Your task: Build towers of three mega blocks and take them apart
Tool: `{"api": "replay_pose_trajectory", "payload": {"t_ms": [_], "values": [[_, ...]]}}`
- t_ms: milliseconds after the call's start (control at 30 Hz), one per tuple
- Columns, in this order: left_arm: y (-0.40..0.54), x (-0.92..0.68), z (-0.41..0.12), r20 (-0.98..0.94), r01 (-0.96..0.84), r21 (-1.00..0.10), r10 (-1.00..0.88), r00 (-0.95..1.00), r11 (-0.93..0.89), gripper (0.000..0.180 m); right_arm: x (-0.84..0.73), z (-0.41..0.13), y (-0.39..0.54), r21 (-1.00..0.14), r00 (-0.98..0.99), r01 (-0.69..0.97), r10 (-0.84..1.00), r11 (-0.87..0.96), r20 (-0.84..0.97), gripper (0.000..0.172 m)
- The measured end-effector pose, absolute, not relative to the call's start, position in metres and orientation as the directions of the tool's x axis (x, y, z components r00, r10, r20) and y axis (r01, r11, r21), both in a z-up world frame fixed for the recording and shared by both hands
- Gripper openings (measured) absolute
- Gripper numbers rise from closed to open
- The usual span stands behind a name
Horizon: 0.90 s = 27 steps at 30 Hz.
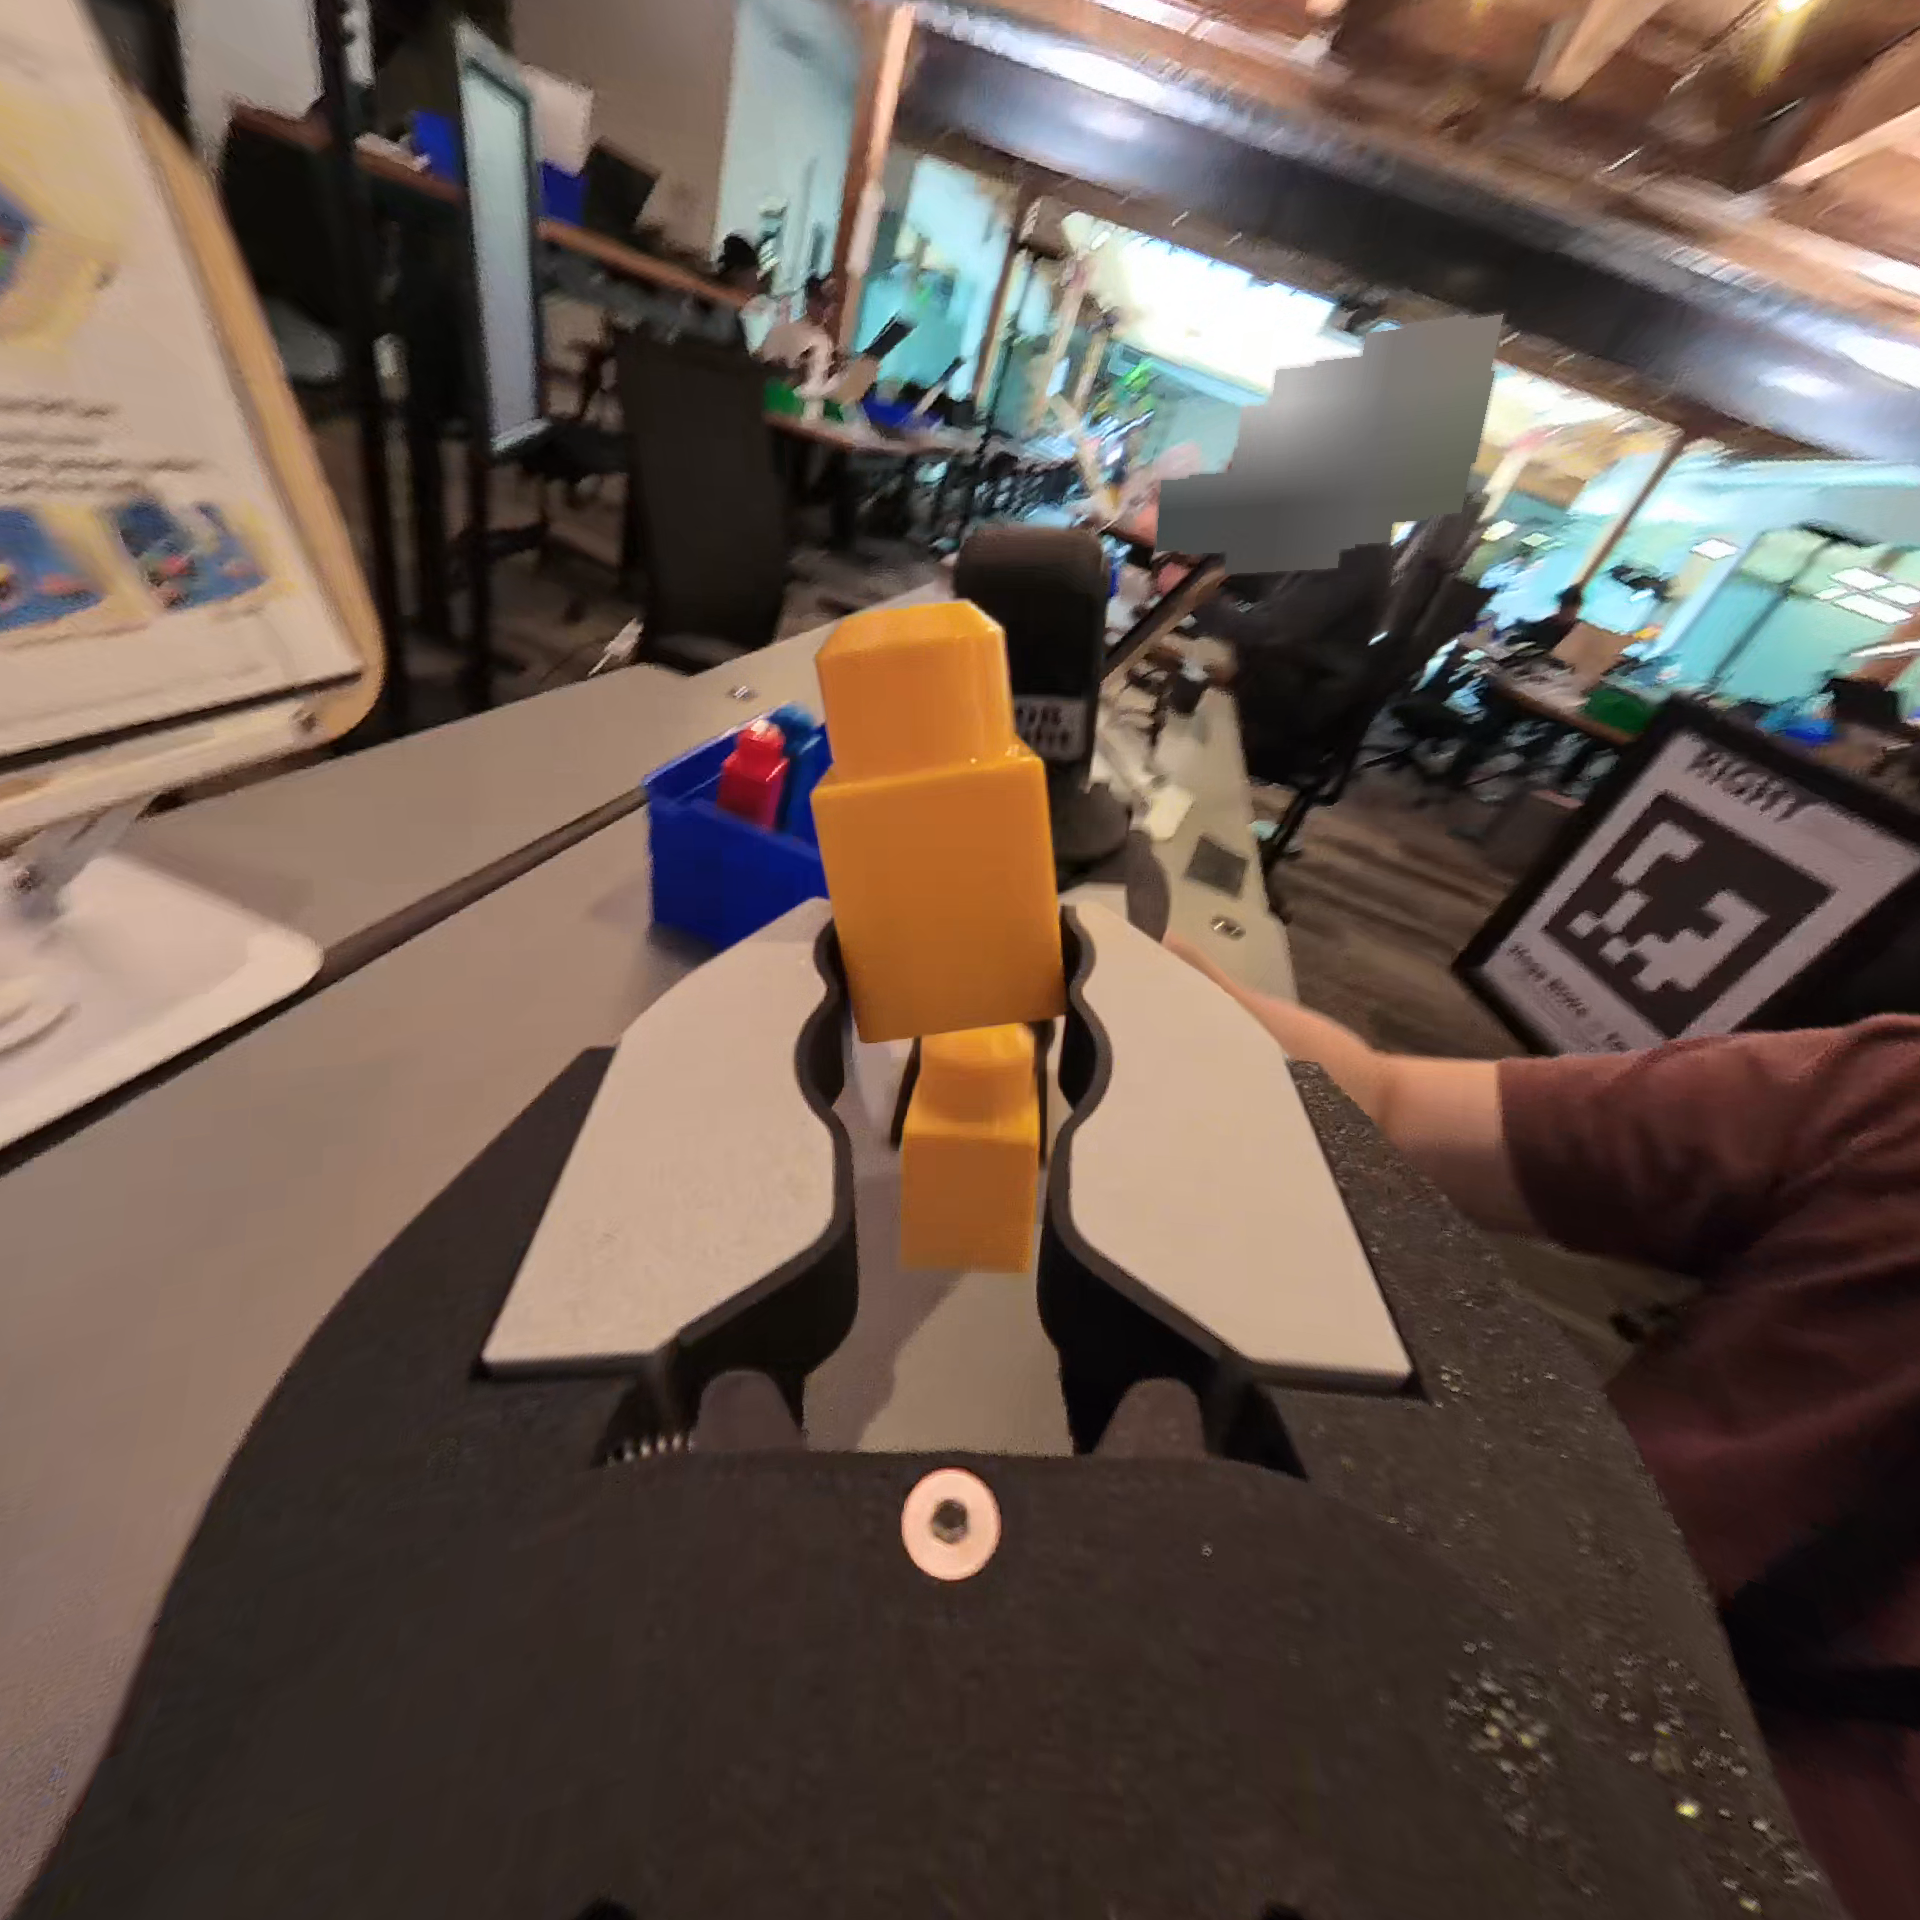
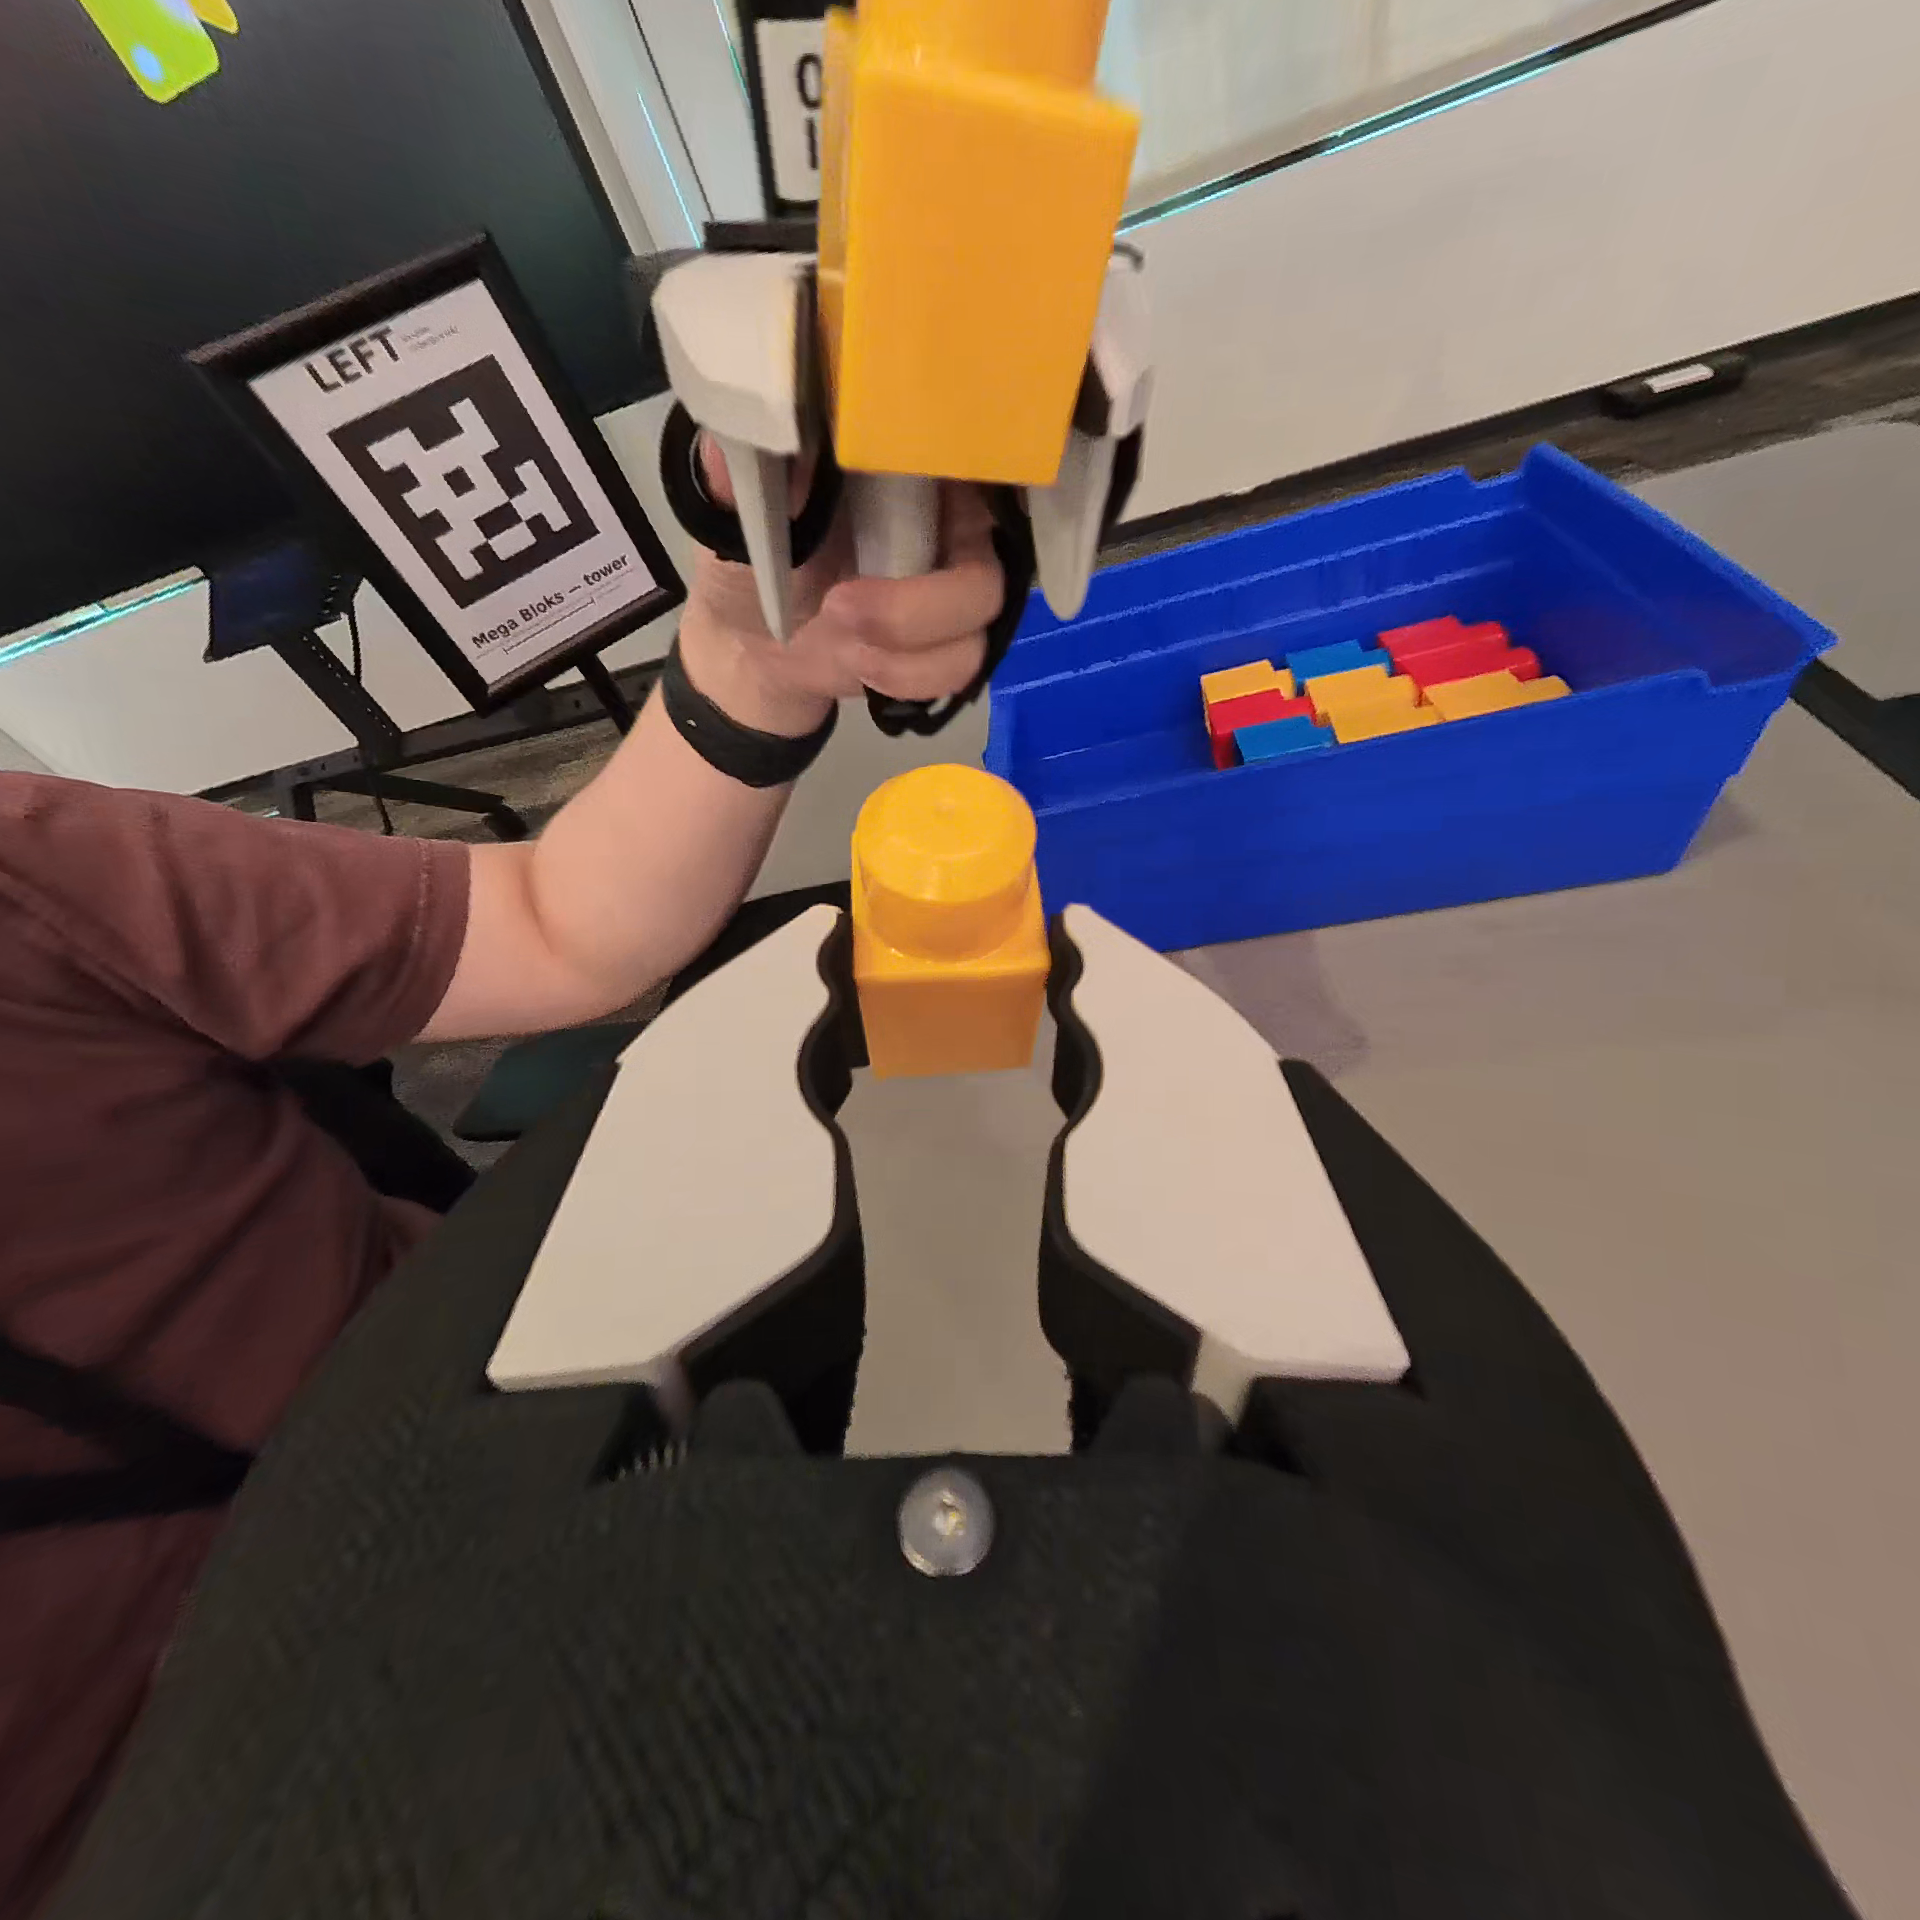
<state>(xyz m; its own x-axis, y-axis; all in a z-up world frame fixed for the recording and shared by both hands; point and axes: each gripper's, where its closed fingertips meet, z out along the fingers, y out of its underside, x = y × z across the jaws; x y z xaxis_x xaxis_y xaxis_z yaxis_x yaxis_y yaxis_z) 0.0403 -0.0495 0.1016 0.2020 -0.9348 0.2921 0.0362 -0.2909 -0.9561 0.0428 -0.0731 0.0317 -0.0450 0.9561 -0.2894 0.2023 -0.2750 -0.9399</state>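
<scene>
My left gripper (image 1: 951, 935) is shut on an orange mega block (image 1: 935, 852), stud up, and holds it in the air. The right wrist view shows that gripper (image 2: 956, 353) high up with its block (image 2: 966, 260), both pads against the block's sides. My right gripper (image 2: 948, 935) is shut on a second orange block (image 2: 945, 966), stud up, lower down and just above the grey table (image 2: 1558, 1143). That second block (image 1: 971, 1164) also shows in the left wrist view, below the first one and apart from it.
A blue bin (image 2: 1403, 831) with several red, blue and orange blocks (image 2: 1371, 686) stands on the table at the right; it also shows in the left wrist view (image 1: 717, 873). Framed marker signs (image 2: 457, 468) (image 1: 1683, 894) stand beyond the table. A person's arm (image 2: 582, 914) reaches across. The tips of one gripper are about 8 cm away from the tips of the other.
</scene>
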Motion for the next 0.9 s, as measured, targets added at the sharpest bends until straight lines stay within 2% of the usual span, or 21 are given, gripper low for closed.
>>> {"api": "replay_pose_trajectory", "payload": {"t_ms": [133,233,433,900], "values": [[-0.051,0.074,0.125,0.310,0.122,-0.945,-0.950,0.030,-0.304,0.038,0.049,0.039,-0.076,-0.941,-0.041,0.212,0.960,-0.263,-0.277,0.036],[-0.051,0.093,0.122,0.343,0.095,-0.934,-0.939,-0.039,-0.345,0.038,0.058,0.047,-0.074,-0.934,-0.026,0.213,0.954,-0.287,-0.299,0.036],[-0.047,0.111,0.094,0.344,0.001,-0.939,-0.939,-0.008,-0.344,0.037,0.076,0.050,-0.062,-0.920,0.038,0.222,0.946,-0.323,-0.322,0.036],[-0.047,0.120,0.070,0.362,-0.039,-0.931,-0.932,0.011,-0.363,0.037,0.085,0.050,-0.051,-0.932,0.063,0.201,0.953,-0.302,-0.295,0.036]]}}
